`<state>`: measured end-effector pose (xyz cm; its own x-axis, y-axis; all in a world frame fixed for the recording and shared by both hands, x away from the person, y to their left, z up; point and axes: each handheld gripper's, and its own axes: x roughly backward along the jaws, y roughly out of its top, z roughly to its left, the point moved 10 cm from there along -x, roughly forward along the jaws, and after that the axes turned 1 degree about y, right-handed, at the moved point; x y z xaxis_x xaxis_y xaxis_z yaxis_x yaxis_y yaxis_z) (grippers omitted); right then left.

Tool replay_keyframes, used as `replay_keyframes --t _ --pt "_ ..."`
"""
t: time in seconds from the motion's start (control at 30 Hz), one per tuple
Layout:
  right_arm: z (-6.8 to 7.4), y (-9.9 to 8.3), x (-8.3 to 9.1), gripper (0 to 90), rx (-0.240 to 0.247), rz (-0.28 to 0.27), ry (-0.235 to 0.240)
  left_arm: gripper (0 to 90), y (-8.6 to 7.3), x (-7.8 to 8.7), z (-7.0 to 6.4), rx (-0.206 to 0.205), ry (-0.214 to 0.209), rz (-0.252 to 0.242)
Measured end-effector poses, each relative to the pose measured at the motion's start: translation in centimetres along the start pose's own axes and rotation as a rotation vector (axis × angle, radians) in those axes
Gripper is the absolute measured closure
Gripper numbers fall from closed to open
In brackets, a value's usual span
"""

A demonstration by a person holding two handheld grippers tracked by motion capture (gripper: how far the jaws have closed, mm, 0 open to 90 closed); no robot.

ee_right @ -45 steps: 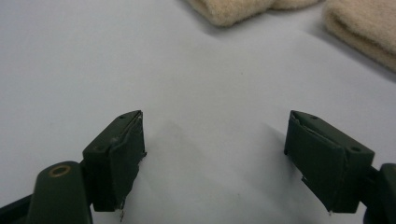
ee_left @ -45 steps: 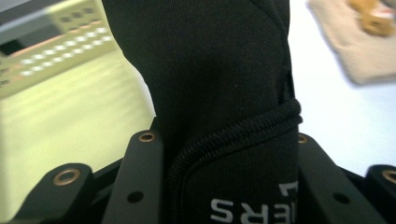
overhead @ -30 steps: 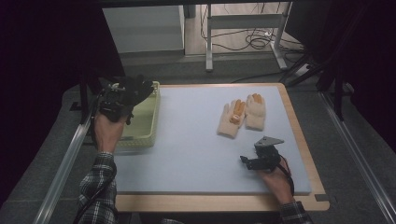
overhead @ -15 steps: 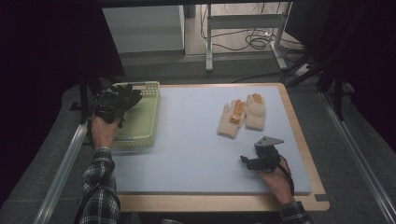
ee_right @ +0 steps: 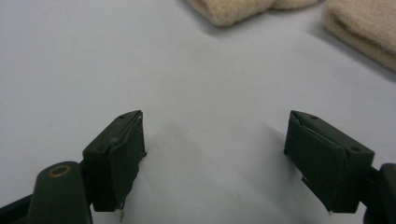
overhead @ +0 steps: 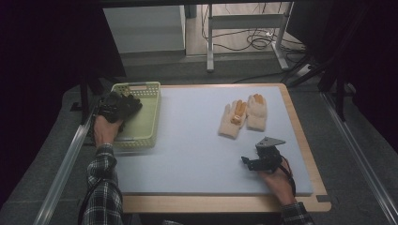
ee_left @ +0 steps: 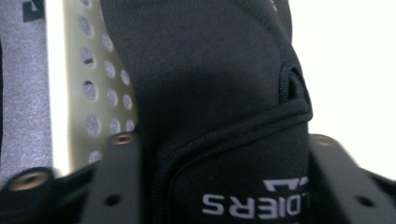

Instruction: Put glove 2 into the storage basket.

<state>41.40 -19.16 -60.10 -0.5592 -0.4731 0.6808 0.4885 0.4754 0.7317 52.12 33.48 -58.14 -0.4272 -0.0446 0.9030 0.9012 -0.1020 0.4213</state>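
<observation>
We held the black glove [ee_left: 205,116] clamped between the jaws of the left gripper [overhead: 115,108], above the left wall of the green basket [overhead: 146,123]. In the left gripper view, the zippered cuff with white lettering sat squarely between the two jaws, and the perforated basket wall [ee_left: 100,88] showed just behind the fabric. We judged the step in hand to be depositing this glove in the basket.

To do this step well, we noted the following:

1. The glove hung at the basket's near-left edge, not over its middle. We judged that the gripper should travel further inward before release, so that no part of the fabric would drape over the rim.
2. The glove should be lowered until its free end rests on the basket floor; only then should the jaws part. A release from height risks the glove landing folded against the wall.
3. The basket is light plastic. We judged that any lateral push by the gripper could slide it on the pale mat [overhead: 187,150].

The right gripper [overhead: 257,162] rested on the mat near the front edge with its jaws spread apart and nothing between them. The pair of beige gloves [overhead: 244,117] lay just beyond it, side by side and touching; their cuffs [ee_right: 233,11] showed ahead of the jaws in the right gripper view.
</observation>
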Motion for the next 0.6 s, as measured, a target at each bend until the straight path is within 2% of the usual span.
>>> replay_keyframes --t 0.1,0.2,0.33,0.47,0.6 --pt "0.0 0.0 0.0 19.8 0.0 0.0 0.0 27.6 -0.2 -0.2 -0.1 -0.009 -0.01 0.021" --pt "0.0 0.0 0.0 19.8 0.0 0.0 0.0 15.1 -0.4 0.0 -0.2 -0.007 -0.01 0.017" --pt "0.0 0.0 0.0 19.8 0.002 0.0 -0.001 10.1 -0.4 1.1 -0.4 0.008 -0.053 -0.014" --pt "0.0 0.0 0.0 19.7 0.002 0.0 -0.001 10.1 -0.1 3.1 -0.2 0.03 -0.089 -0.08" --pt "0.0 0.0 0.0 19.8 0.002 0.001 -0.002 10.8 -0.1 4.7 -0.2 0.029 -0.106 -0.151"
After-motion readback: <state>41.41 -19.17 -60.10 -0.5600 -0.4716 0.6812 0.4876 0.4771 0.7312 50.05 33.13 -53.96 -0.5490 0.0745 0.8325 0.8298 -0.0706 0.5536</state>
